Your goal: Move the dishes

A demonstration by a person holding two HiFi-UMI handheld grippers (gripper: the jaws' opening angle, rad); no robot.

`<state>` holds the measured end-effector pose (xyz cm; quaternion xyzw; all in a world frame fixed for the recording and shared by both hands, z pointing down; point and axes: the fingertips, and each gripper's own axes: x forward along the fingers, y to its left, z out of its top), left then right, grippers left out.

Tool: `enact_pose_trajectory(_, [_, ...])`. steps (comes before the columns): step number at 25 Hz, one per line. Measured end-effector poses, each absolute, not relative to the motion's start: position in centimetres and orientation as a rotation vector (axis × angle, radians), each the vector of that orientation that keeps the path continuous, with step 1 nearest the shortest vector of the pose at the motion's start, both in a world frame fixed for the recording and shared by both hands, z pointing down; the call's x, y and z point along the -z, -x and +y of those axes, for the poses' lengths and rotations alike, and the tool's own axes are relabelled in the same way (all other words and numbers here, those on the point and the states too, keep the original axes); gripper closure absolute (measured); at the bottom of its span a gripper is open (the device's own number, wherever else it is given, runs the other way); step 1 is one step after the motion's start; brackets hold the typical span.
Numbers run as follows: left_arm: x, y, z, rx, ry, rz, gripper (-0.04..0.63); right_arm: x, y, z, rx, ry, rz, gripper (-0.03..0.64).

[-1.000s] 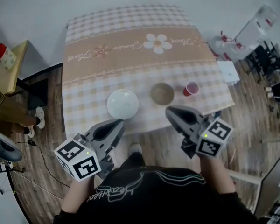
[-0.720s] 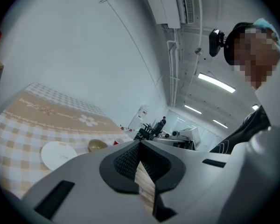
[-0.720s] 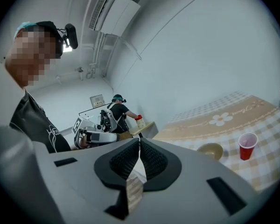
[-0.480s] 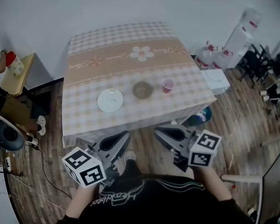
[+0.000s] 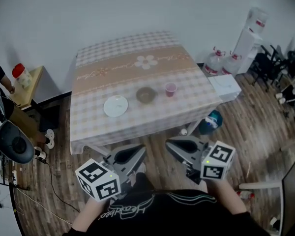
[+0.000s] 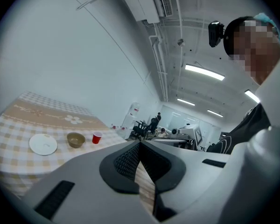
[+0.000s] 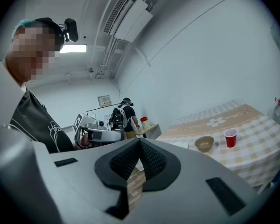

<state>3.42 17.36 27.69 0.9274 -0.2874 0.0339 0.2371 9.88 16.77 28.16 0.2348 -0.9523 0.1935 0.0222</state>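
Observation:
On the checked tablecloth of the table point(image 5: 137, 77) stand a white plate point(image 5: 116, 105), a brown bowl point(image 5: 146, 95) and a red cup point(image 5: 170, 89) in a row. I stand well back from the table's front edge. My left gripper point(image 5: 140, 149) and right gripper point(image 5: 169, 144) hang over the wooden floor, close to my body, both pointing at the table. In the left gripper view the left gripper point(image 6: 140, 143) is shut and empty, with the plate point(image 6: 43, 144), bowl point(image 6: 76, 139) and cup point(image 6: 97, 137) far off. The right gripper point(image 7: 140, 140) has just been closing and is shut on nothing.
Water bottles point(image 5: 220, 63) and a white dispenser point(image 5: 251, 29) stand right of the table, with a white box point(image 5: 226, 86) and a teal bin point(image 5: 212, 120) nearer. A side table with a jar point(image 5: 21, 76) and an office chair point(image 5: 14, 144) are at left. A person point(image 7: 123, 113) stands behind.
Both grippers have drawn back from the table's front edge, and the table with its dishes now lies farther away. The dishes have not moved on the cloth.

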Motion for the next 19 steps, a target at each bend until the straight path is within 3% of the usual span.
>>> enact_pose_trajectory(19, [-27.0,-7.8,21.3,-0.143,-2.591,-0.741,0.601,-27.0,-14.7,20.8,-0.584,-0.824,-2.975,0.604])
